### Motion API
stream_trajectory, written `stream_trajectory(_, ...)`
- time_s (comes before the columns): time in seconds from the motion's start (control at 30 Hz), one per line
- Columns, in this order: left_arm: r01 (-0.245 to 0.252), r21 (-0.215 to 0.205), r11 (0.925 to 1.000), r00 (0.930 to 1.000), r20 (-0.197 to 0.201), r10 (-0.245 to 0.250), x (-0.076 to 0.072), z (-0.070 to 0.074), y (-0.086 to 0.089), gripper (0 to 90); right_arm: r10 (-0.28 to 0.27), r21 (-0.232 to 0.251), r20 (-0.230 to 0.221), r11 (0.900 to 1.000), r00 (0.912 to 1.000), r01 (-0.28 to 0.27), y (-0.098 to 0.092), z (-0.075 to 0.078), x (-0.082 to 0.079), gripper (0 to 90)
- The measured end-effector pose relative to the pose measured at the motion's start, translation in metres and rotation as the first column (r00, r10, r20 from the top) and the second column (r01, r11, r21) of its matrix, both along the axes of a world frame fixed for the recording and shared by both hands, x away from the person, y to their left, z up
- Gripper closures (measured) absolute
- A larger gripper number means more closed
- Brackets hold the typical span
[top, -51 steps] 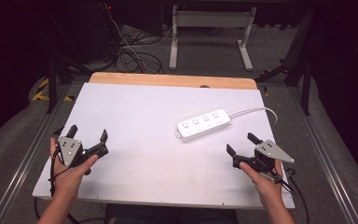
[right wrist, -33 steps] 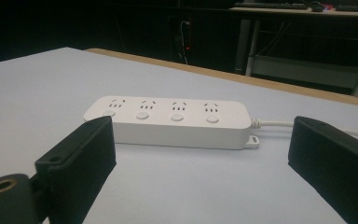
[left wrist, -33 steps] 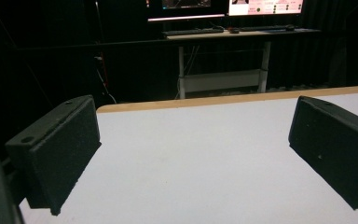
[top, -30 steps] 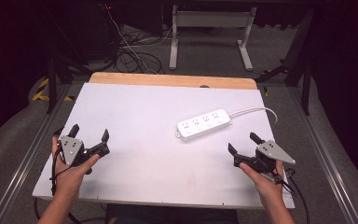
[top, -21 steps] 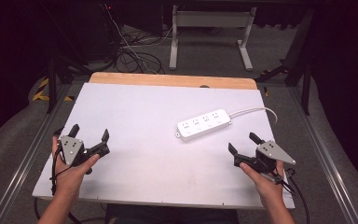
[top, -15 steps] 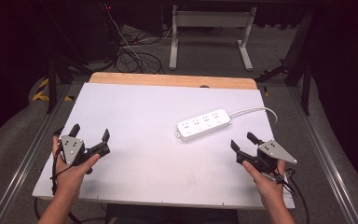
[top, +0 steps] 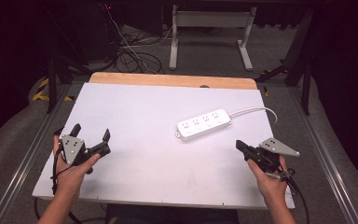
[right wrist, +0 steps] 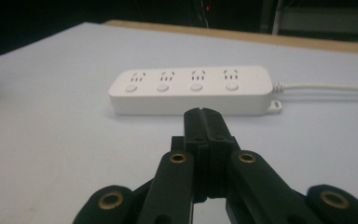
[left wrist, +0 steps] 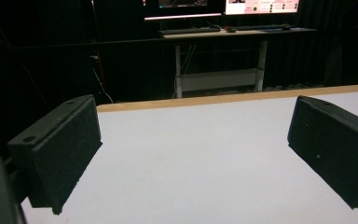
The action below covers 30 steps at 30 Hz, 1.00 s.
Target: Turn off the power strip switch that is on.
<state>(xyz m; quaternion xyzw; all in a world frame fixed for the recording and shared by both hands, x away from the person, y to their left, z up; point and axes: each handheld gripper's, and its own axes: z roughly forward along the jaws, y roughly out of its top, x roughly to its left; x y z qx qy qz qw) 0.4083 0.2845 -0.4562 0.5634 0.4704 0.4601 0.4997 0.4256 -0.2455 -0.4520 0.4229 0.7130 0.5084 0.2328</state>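
Observation:
A white power strip (top: 203, 124) with several sockets and buttons lies right of the table's middle, its white cord (top: 256, 111) running off to the right. The same power strip (right wrist: 189, 89) lies just beyond my right gripper (right wrist: 203, 114), whose jaws are pressed together with nothing between them. That right gripper (top: 239, 145) is held near the table's front right, a short way from the strip. My left gripper (top: 91, 133) sits at the front left with its jaws spread wide. Between its fingers (left wrist: 60, 149) there is bare white tabletop.
The white table (top: 135, 116) has a wooden strip (top: 168, 80) along its far edge. Beyond it are a desk frame (top: 209, 32) and floor cables (top: 130, 56). Metal rails (top: 32, 144) run along both sides of the table.
My right gripper has gone from open to shut and shifted slightly. The left gripper and the power strip have stayed put.

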Motion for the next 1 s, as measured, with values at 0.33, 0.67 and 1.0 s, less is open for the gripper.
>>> stream_trajectory(0.33,0.0,-0.003,1.0,1.0,-0.005,0.0,0.001,-0.001,0.0,3.2,-0.042,-0.035,-0.074,0.999,0.9964,0.04,-0.001,0.022,0.008,90.0)
stream_trajectory(0.67,-0.003,0.002,1.0,0.9999,-0.01,0.003,0.001,-0.002,0.0,3.3,-0.06,-0.104,-0.08,0.993,0.995,0.051,0.016,0.043,0.026,90.0)
stream_trajectory(1.0,-0.003,0.016,0.9999,0.9999,-0.01,0.003,0.002,-0.003,0.0,3.3,-0.056,-0.163,-0.083,0.986,0.995,0.042,0.036,0.052,0.064,90.0)
